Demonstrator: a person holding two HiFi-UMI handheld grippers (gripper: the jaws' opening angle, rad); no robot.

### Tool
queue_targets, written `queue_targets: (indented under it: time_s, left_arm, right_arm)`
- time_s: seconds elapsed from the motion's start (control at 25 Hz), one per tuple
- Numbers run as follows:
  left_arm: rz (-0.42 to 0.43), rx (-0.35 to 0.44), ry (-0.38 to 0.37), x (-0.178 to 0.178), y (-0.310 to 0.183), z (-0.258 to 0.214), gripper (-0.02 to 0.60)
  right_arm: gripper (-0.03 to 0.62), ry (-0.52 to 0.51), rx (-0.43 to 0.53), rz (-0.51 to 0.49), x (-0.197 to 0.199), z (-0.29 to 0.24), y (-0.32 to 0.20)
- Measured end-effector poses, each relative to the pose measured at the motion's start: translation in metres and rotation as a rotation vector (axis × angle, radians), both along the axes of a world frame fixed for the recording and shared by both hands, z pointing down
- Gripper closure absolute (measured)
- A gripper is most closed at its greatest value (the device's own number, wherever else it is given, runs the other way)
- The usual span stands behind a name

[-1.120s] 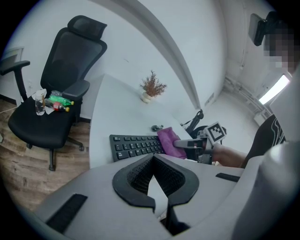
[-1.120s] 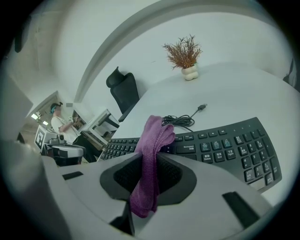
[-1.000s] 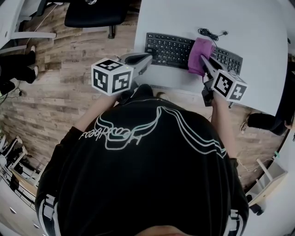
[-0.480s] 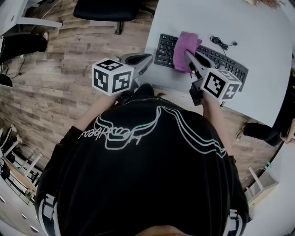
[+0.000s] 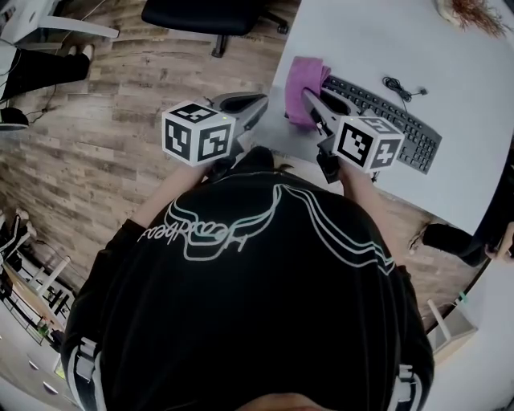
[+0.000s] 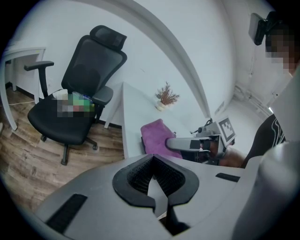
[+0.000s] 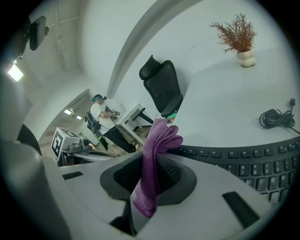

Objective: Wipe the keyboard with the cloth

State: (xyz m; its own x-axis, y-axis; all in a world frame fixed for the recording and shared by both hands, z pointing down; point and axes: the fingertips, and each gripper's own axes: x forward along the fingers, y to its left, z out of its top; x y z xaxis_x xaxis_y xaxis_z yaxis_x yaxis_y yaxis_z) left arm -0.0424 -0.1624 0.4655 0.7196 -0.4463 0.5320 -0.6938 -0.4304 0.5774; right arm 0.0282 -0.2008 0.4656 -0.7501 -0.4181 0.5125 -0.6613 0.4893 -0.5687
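One sweep looks done: right gripper [image 5: 310, 99], pinching the cloth [image 5: 303, 77], now reaches the keyboard [image 5: 405, 132]'s upper-left end. Left gripper [image 5: 255, 107] idles closed, empty.

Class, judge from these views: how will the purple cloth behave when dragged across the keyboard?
Probably floppy: the cloth folds and droops where the right tongs pinch it. Its napped weave looks unlikely to slip, and may catch on the raised keys of the keyboard.

The white worktop [image 5: 450, 56] fills the head view toward 1 o'clock. A black keyboard [image 5: 393, 120] lies slantwise on it, a purple cloth [image 5: 303, 80] over its 10 o'clock end. A coiled cable [image 5: 399, 86] lies just beyond it, and a dried plant [image 5: 474, 14] stands farther off at 1 o'clock.
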Motion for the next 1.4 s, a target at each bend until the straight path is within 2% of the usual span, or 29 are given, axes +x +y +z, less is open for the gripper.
queue_targets:
  time_s: [0.2,0.44,0.92,1.4]
  left_arm:
    - [0.002,-0.001,0.002,-0.002,-0.002,0.001,0.578]
    - [0.014,-0.006,0.003,0.001,-0.004,0.005,0.579]
    - [0.029,-0.006,-0.002,0.005,0.001,0.000,0.578]
    - [0.037,-0.005,0.019,0.016,0.000,-0.002,0.579]
  right_arm:
    - [0.536,0.036,-0.005,-0.017,-0.005,0.013,0.002]
    - [0.536,0.078,-0.024,-0.001,0.007,0.029,0.003]
    - [0.536,0.103,-0.027,0.002,0.012,0.031,0.008]
    - [0.536,0.137,-0.046,0.083,0.056,0.034,0.012]
